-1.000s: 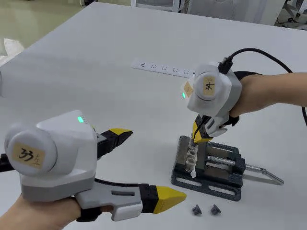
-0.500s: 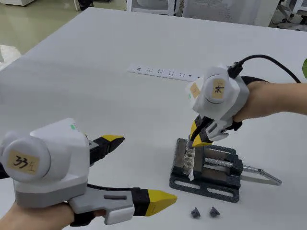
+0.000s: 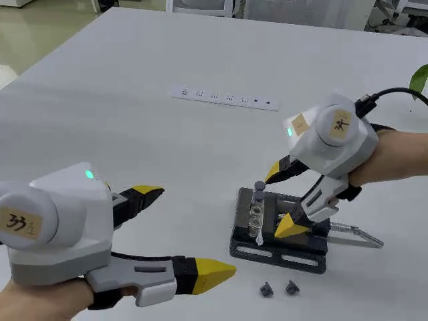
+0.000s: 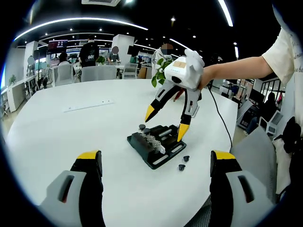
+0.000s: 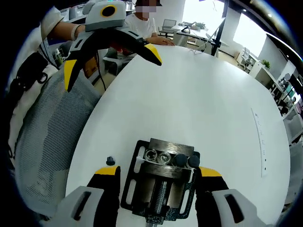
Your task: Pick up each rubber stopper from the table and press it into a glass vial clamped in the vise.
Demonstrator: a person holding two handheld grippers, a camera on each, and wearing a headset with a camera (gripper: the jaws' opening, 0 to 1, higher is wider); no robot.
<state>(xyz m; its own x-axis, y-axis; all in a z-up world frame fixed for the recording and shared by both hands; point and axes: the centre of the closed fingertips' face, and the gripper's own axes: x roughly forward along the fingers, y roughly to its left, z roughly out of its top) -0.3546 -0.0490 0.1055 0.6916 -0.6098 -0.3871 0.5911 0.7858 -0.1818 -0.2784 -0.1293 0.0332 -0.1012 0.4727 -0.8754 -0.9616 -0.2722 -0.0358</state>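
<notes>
A black vise (image 3: 302,242) (image 5: 142,196) clamps a row of glass vials (image 3: 255,217). In the right gripper view two vials carry dark stoppers (image 5: 186,161) and two stand uncapped (image 5: 158,155). My right gripper (image 3: 281,200) (image 4: 165,123) is open, its fingers straddling the vise just above the vials, with nothing held. Two loose grey stoppers (image 3: 279,289) (image 4: 183,162) lie on the table in front of the vise; one stopper (image 5: 110,161) shows left of it. My left gripper (image 3: 187,231) (image 4: 155,161) hovers open and empty to the vise's left.
A white power strip (image 3: 224,97) lies on the white table (image 3: 134,120) beyond the vise. The vise's handle (image 3: 358,234) sticks out to the right. A black cable (image 3: 394,93) trails from the right gripper. People and chairs stand past the table's edge.
My right gripper, shut over the vials before, has opened and drawn back a little, leaving a stopper in a vial. The head camera has shifted; the left gripper stays open.
</notes>
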